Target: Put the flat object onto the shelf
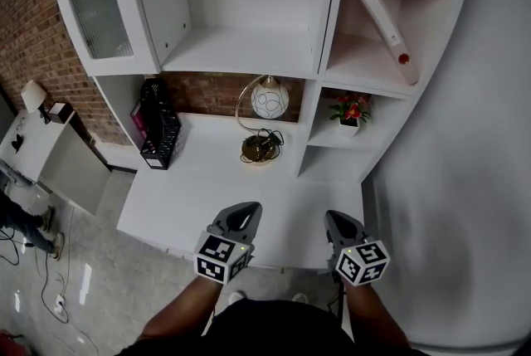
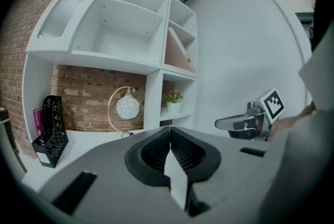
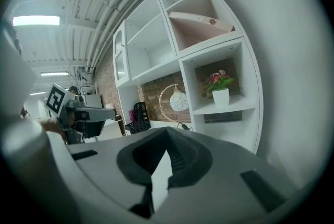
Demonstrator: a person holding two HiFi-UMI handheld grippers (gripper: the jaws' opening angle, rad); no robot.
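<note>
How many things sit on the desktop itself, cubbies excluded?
2. A black file rack at the desk's back left; a round lamp at the back middle. The front edge is partly hidden.

Flat object in upper right compartment, plant below, lamp on desk, rack far left

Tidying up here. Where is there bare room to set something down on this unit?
The wide middle shelf is bare, between the glass door and the right cubby. The desk front is bare, before rack and lamp. Crowded: a binder leans across that cubby; a flowerpot takes the one below.
</note>
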